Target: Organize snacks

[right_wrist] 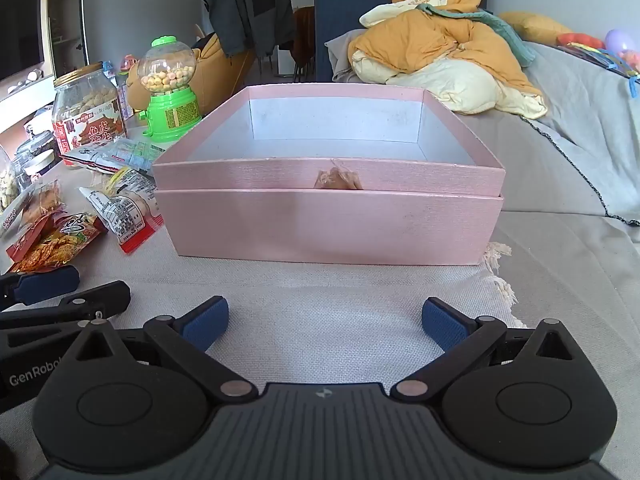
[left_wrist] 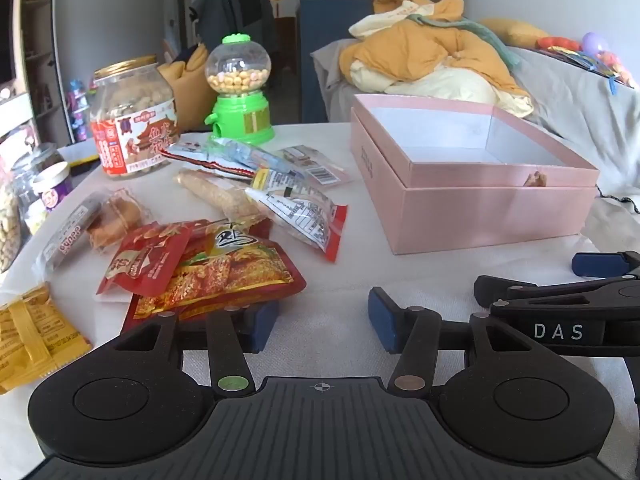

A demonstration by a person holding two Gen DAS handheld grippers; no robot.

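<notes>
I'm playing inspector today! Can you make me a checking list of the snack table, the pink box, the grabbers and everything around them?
Surface: table under a pale woven cloth, fringe at its right edge.
Job's things: pink box open, nothing seen inside; snack packets in a loose pile left of it.
Clutter: peanut jar, green candy dispenser, more jars at far left.
Grippers: left gripper open, its left pad beside a red packet; right gripper wide open over bare cloth, holding nothing.
Cables: a dark cord to the right of the box.
Surroundings: sofa with a yellow jacket, dark jacket on a chair behind.
</notes>
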